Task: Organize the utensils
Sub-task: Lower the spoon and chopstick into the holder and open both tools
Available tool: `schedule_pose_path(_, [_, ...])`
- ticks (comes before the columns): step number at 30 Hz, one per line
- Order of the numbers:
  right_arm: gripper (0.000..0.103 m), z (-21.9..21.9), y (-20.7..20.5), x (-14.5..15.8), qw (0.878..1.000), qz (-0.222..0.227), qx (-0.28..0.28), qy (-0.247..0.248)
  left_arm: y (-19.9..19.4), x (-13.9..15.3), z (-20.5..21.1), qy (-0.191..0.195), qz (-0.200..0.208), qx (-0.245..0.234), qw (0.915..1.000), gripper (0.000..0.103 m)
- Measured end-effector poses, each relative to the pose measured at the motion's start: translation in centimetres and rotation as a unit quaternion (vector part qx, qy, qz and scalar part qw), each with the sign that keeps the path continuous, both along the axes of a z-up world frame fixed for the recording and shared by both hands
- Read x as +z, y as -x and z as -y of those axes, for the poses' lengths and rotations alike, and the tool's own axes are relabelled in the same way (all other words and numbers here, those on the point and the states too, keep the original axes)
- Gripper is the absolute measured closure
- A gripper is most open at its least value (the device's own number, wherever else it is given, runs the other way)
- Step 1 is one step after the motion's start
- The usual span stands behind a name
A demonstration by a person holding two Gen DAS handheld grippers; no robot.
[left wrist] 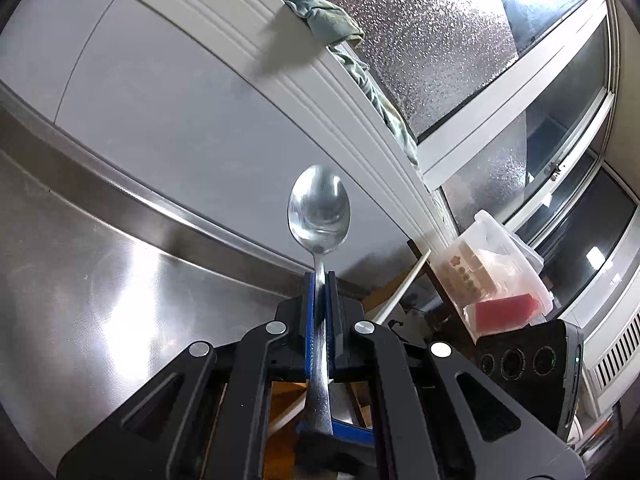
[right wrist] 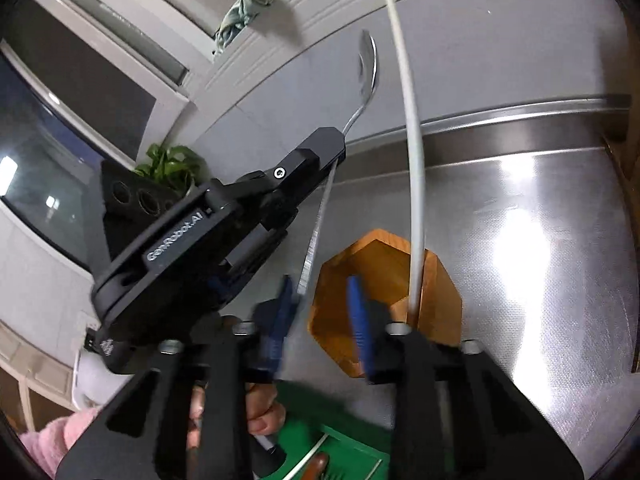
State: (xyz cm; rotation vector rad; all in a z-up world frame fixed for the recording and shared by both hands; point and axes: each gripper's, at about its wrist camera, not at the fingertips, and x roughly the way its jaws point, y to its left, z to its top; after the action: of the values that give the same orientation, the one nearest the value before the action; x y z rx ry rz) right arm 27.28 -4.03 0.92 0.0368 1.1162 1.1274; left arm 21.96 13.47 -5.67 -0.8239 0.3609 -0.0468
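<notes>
My left gripper [left wrist: 320,280] is clamped on the smooth, polished steel spoon [left wrist: 319,212]. Its blue ribbed pads [left wrist: 309,320] pinch the narrow handle, and the oval bowl stands upright above the fingertips, clear of everything. From my right wrist camera the same spoon [right wrist: 368,64] runs slantwise through the left gripper [right wrist: 338,140], its flat handle end hanging just beside my right gripper [right wrist: 322,312]. That gripper's blue pads [right wrist: 358,320] stand apart with nothing pressed between them, though the view there is blurred, so the gap may be narrower than it looks.

Just beyond the right pads sits the hexagonal wooden utensil holder [right wrist: 384,264], warm orange-brown with a hollow middle. A long, thin white stick [right wrist: 414,200] stands in it, leaning up across the view close beside the spoon. The holder rests on the brushed stainless steel counter [right wrist: 540,240], which is glossy with glare.

Under my right gripper lies a flat green tray [right wrist: 348,452]. A crumpled grey-green cloth [left wrist: 320,12] drapes over the white ledge behind, and a clear plastic lidded container [left wrist: 496,264] leans near the frosted window.
</notes>
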Motion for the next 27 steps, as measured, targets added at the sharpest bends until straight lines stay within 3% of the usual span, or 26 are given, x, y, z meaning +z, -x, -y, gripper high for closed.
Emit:
schedule_pose_path(5, [0.099, -0.1, 1.1, 0.1, 0.996, 0.081, 0.014, 0.034, 0.2, -0.4, -0.7, 0.008, -0.01, -0.012, 0.9999, 0.099])
schedule_pose_path(10, [0.1, 0.2, 1.6, -0.3, 0.988, 0.132, 0.049, 0.057, -0.2, -0.8, -1.5, 0.015, -0.039, -0.051, 0.9978, 0.098])
schedule_pose_path(13, [0.1, 0.1, 2.3, -0.4, 0.982, 0.159, 0.069, 0.07, -0.7, -0.9, -1.9, 0.014, -0.056, -0.067, 0.9961, 0.089])
schedule_pose_path(15, [0.1, 0.0, 2.2, -0.2, 0.982, 0.161, 0.068, 0.071, -0.4, -0.8, -2.1, 0.007, -0.049, -0.062, 0.9968, 0.098])
schedule_pose_path(18, [0.097, -0.1, 2.1, -0.1, 0.984, 0.146, 0.07, 0.075, 0.0, -0.4, -1.7, -0.004, -0.034, -0.062, 0.9975, 0.1])
schedule_pose_path(27, [0.096, 1.3, 1.0, 1.1, 0.989, 0.126, 0.049, 0.056, 1.5, 2.0, -0.3, -0.096, -0.012, -0.037, 0.9946, 0.1])
